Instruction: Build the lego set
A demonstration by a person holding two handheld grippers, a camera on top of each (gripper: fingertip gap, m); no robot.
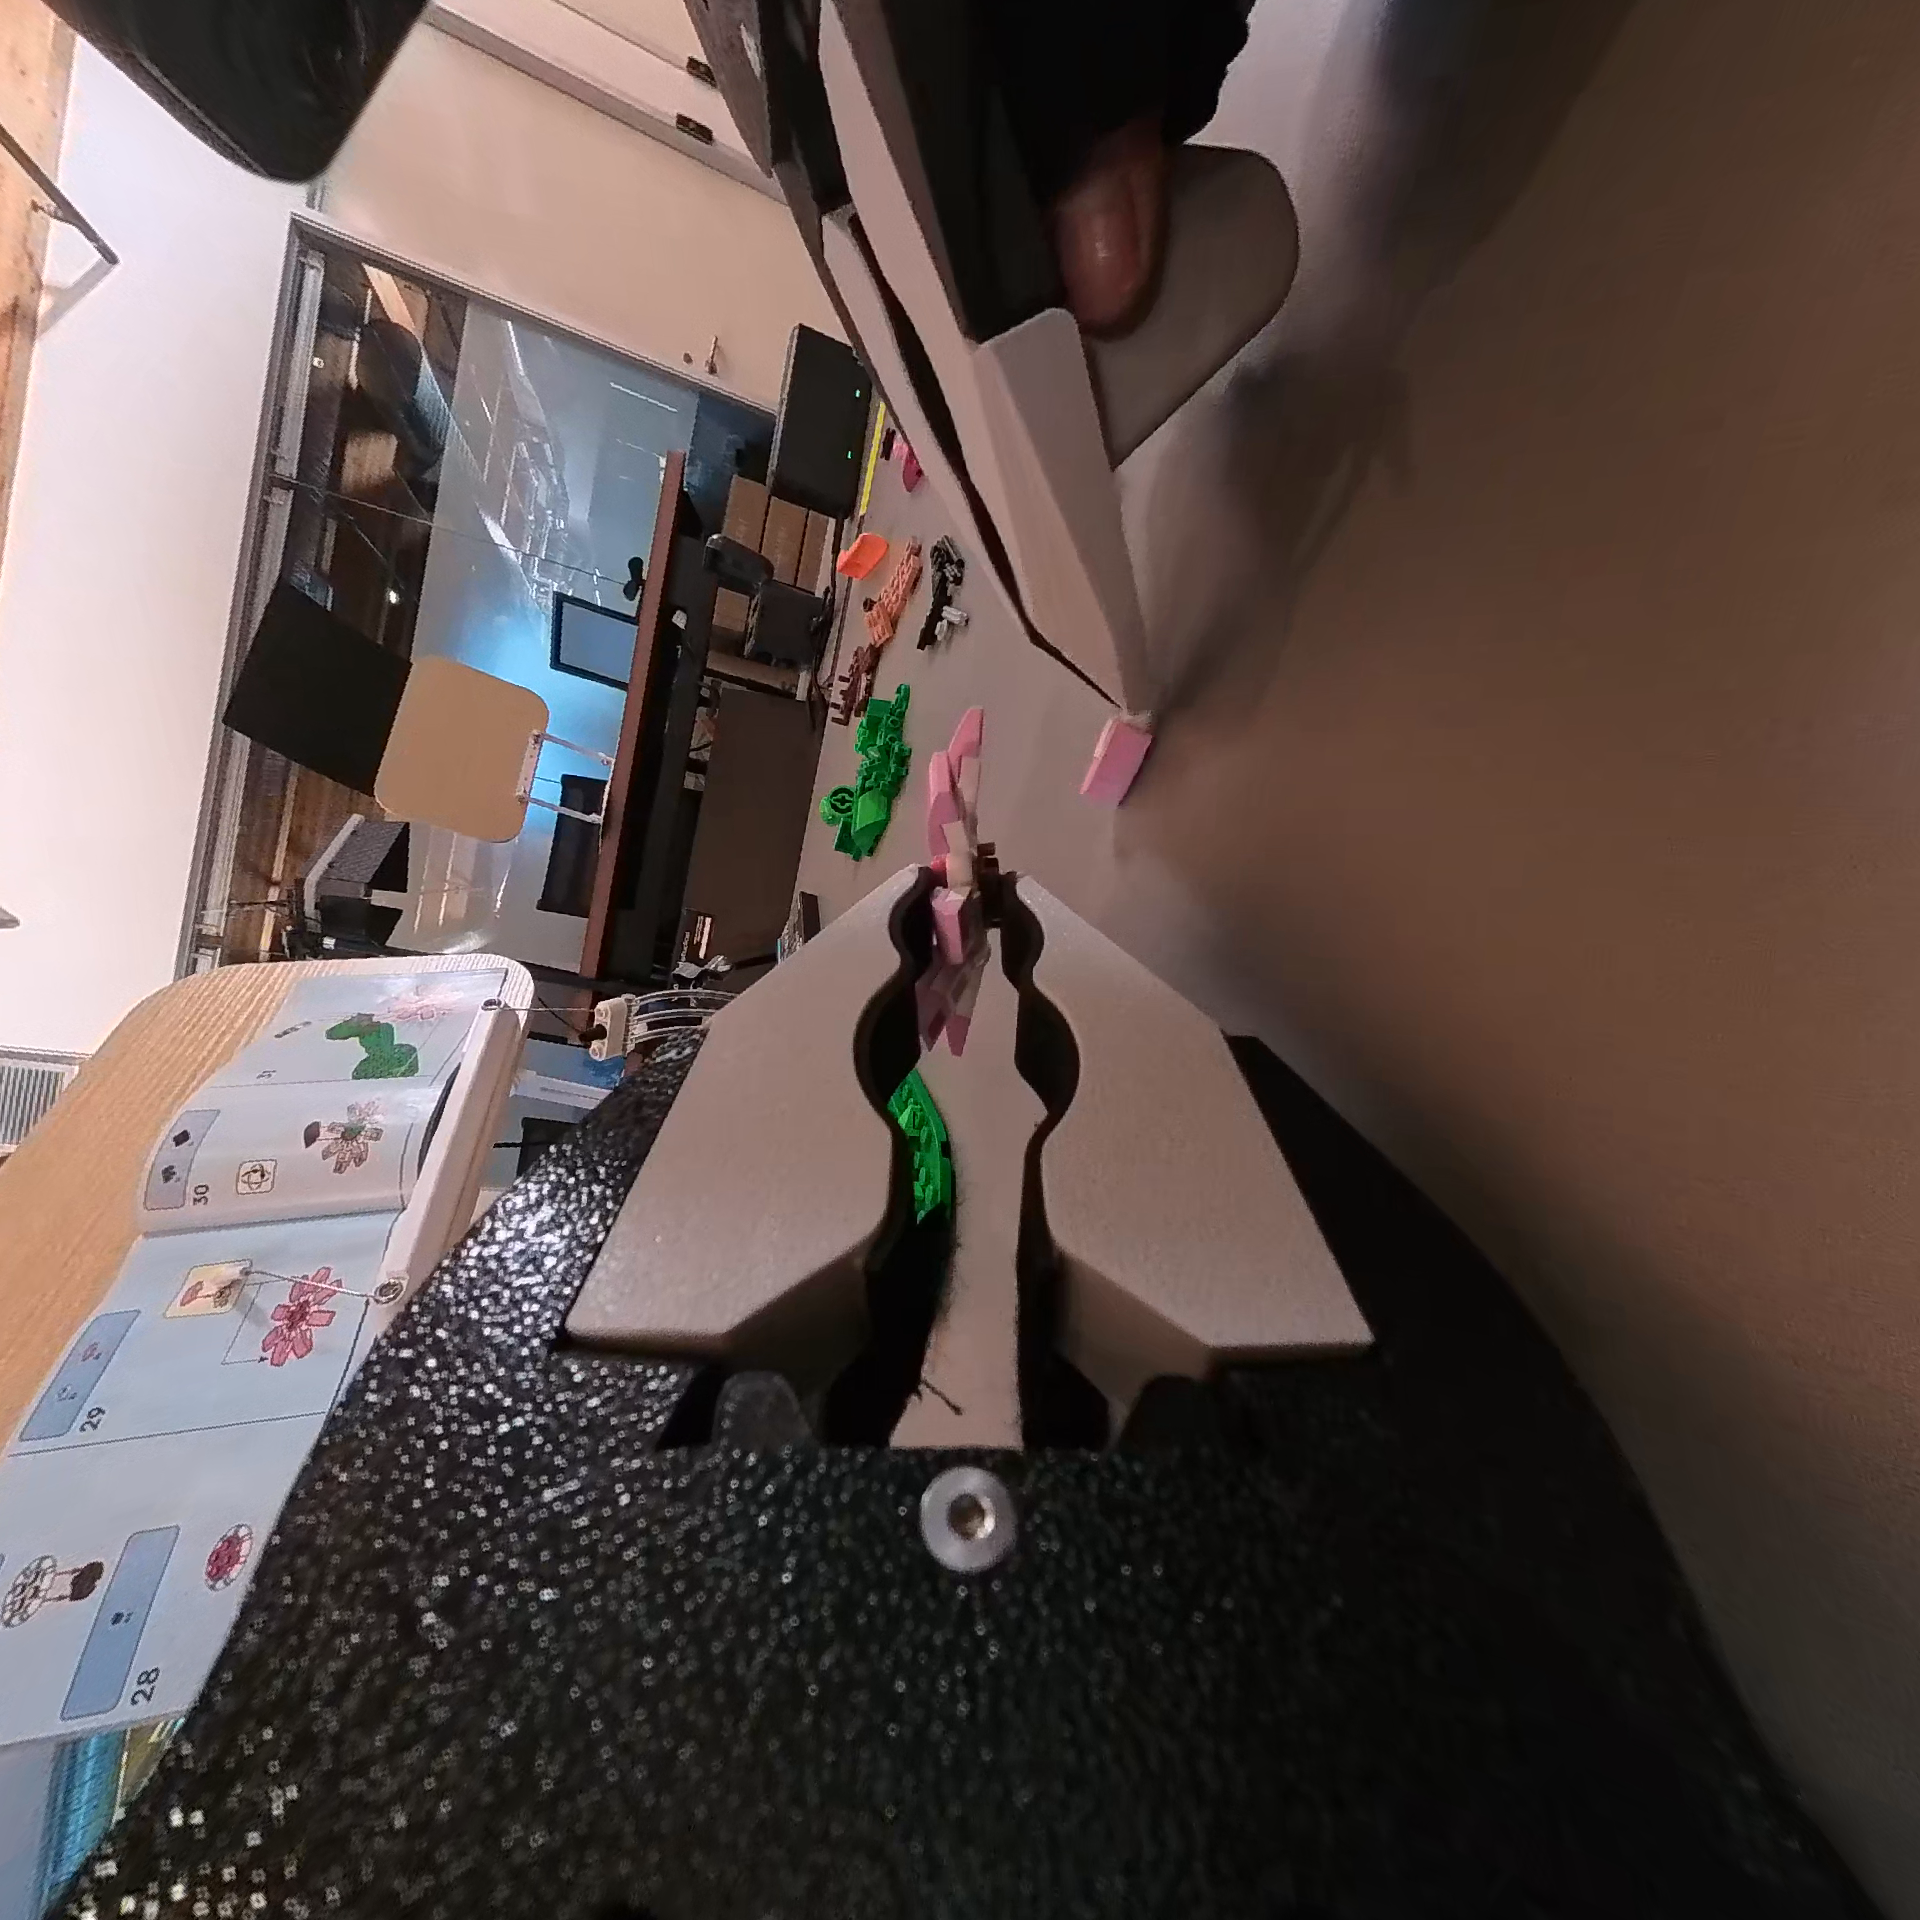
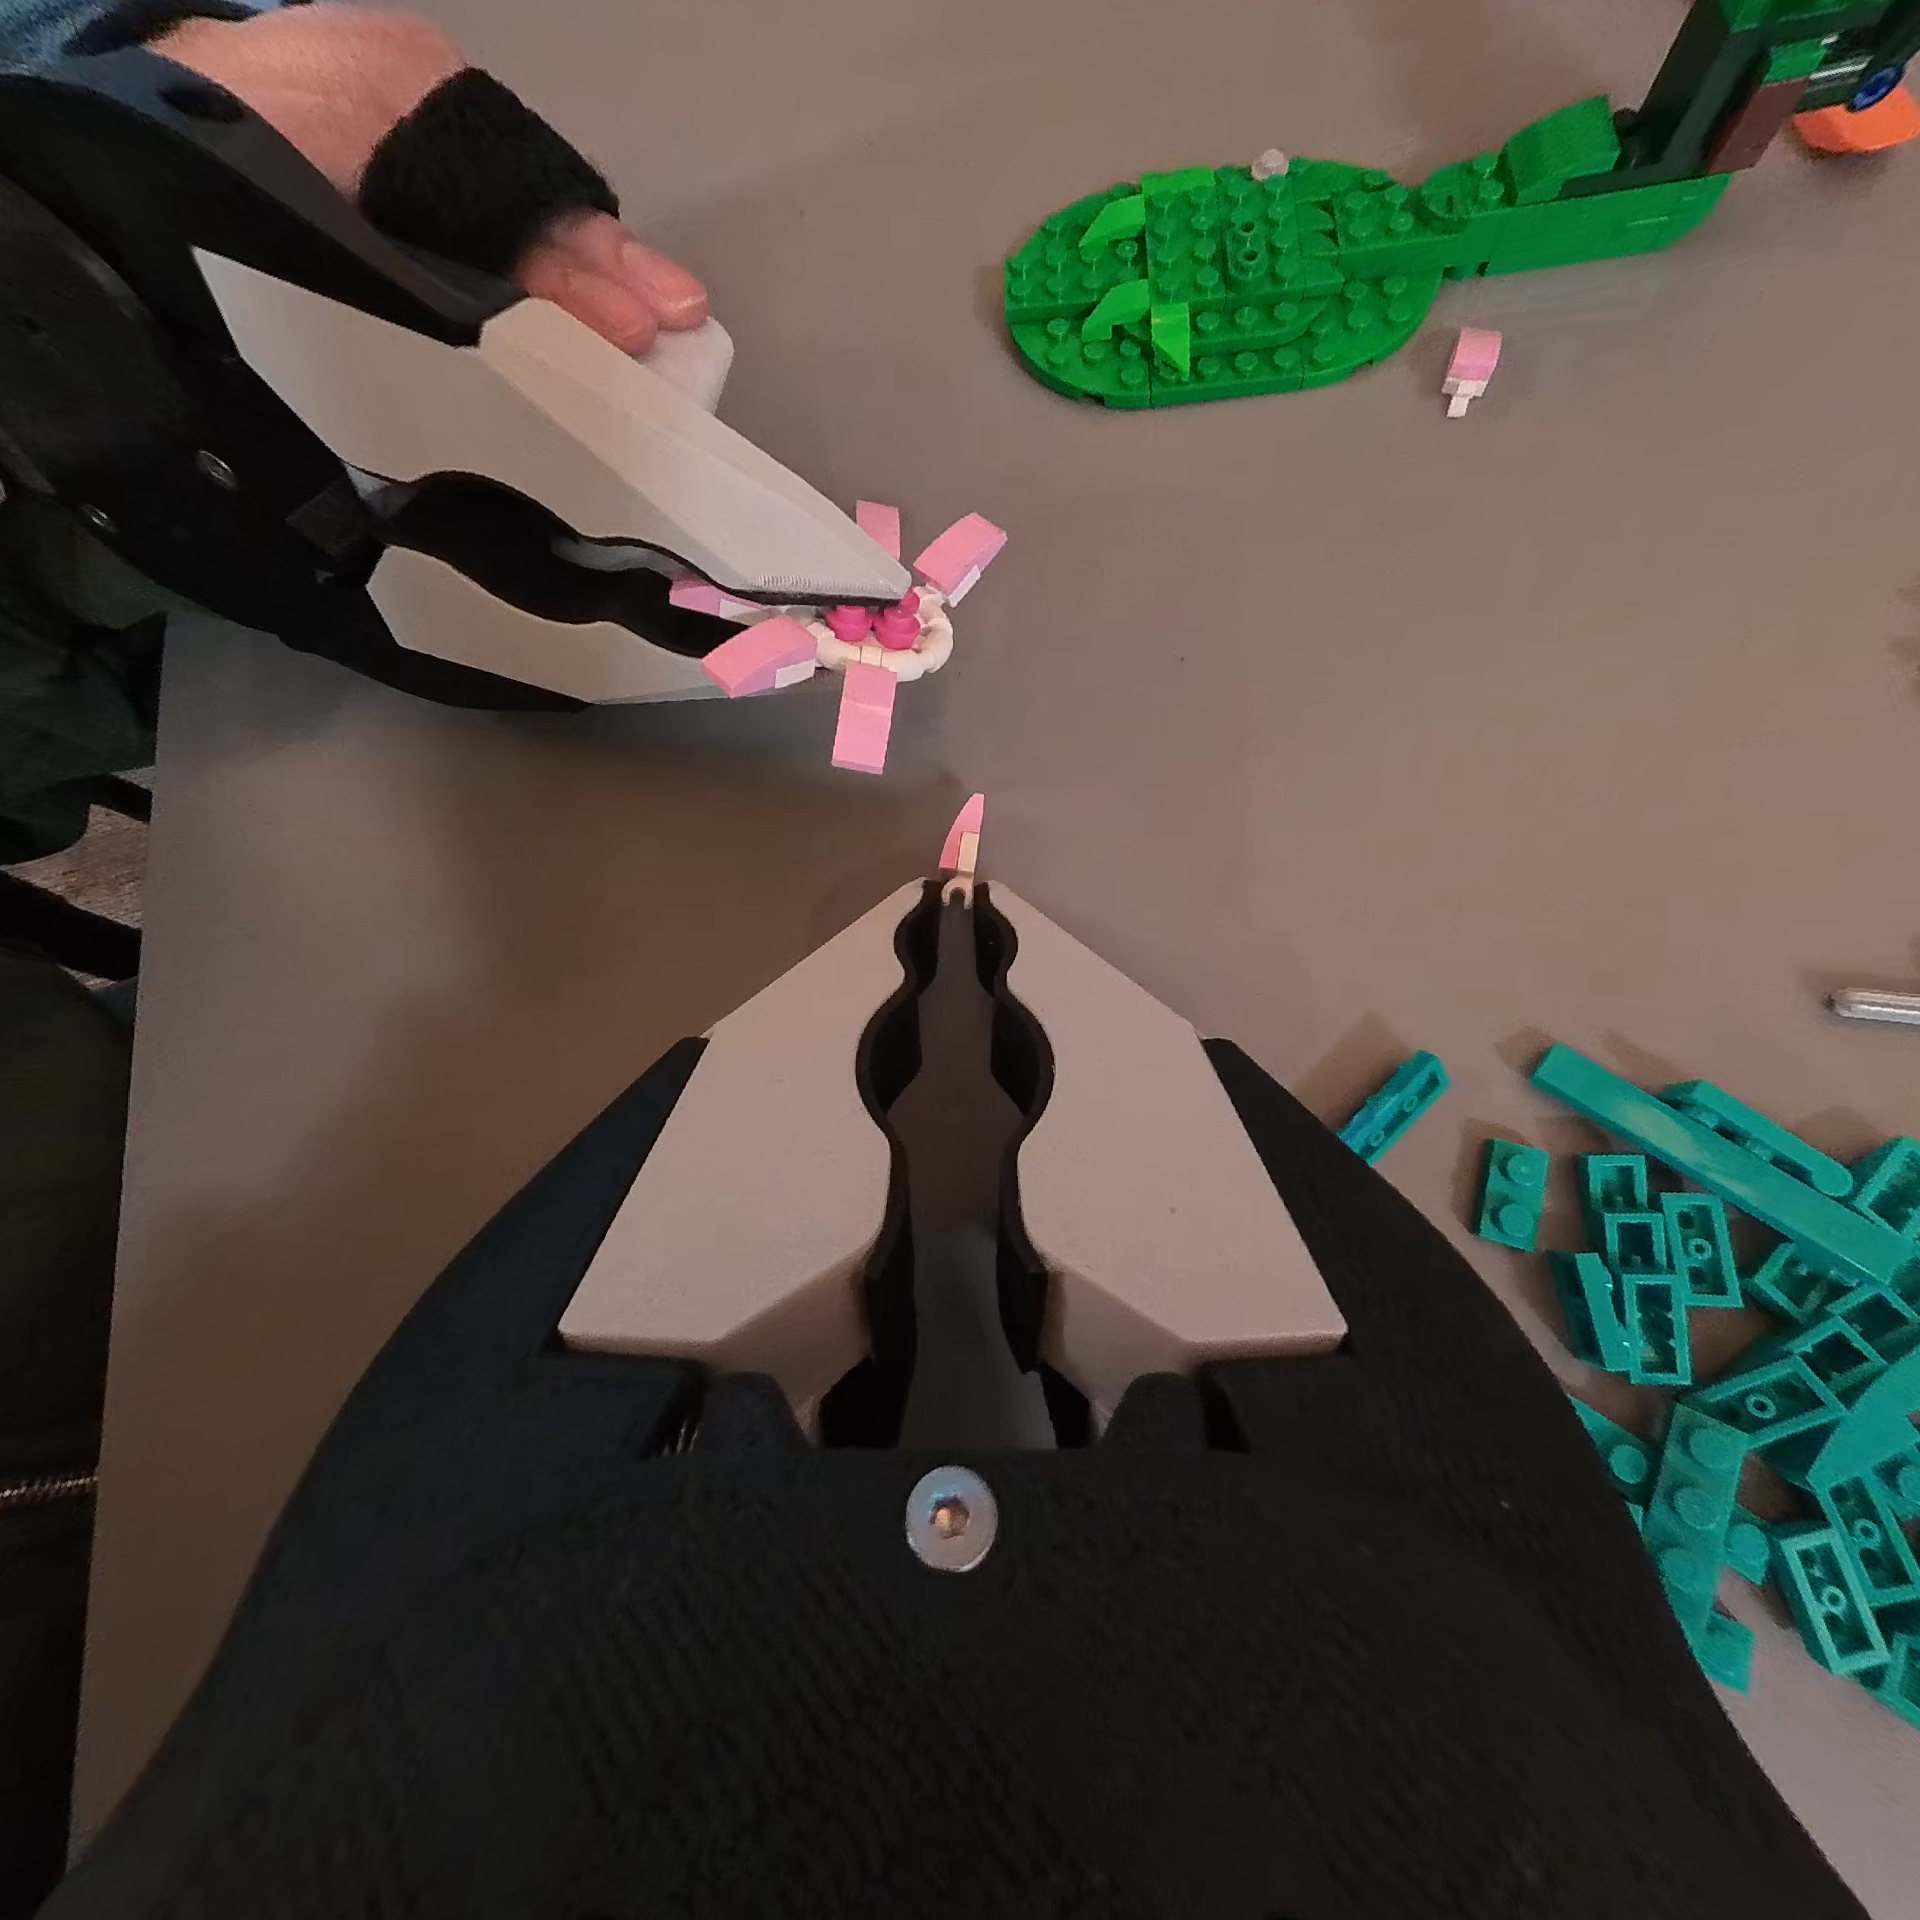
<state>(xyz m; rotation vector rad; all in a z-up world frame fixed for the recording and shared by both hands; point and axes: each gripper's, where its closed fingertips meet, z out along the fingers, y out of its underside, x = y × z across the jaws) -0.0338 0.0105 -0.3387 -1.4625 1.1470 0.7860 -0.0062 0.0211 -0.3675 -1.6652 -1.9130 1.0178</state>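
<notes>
My left gripper (image 1: 961,891) is shut on a pink flower (image 1: 954,940) with a white ring and dark pink studs. In the right wrist view the same gripper (image 2: 891,615) holds the flower (image 2: 883,634) just above the grey table, with several petals fanned out. My right gripper (image 2: 962,891) is shut on a single pink petal piece (image 2: 966,831) by its white clip end, a short way below the flower and apart from it. The left wrist view shows this gripper (image 1: 1138,715) coming down from above with the petal (image 1: 1117,761).
A green lily-pad build (image 2: 1247,291) lies at the far right, with a loose pink petal (image 2: 1470,364) beside it. A pile of teal bricks (image 2: 1714,1351) sits at the right. An open instruction booklet (image 1: 260,1195) and piles of green (image 1: 878,769), brown and black parts show in the left wrist view.
</notes>
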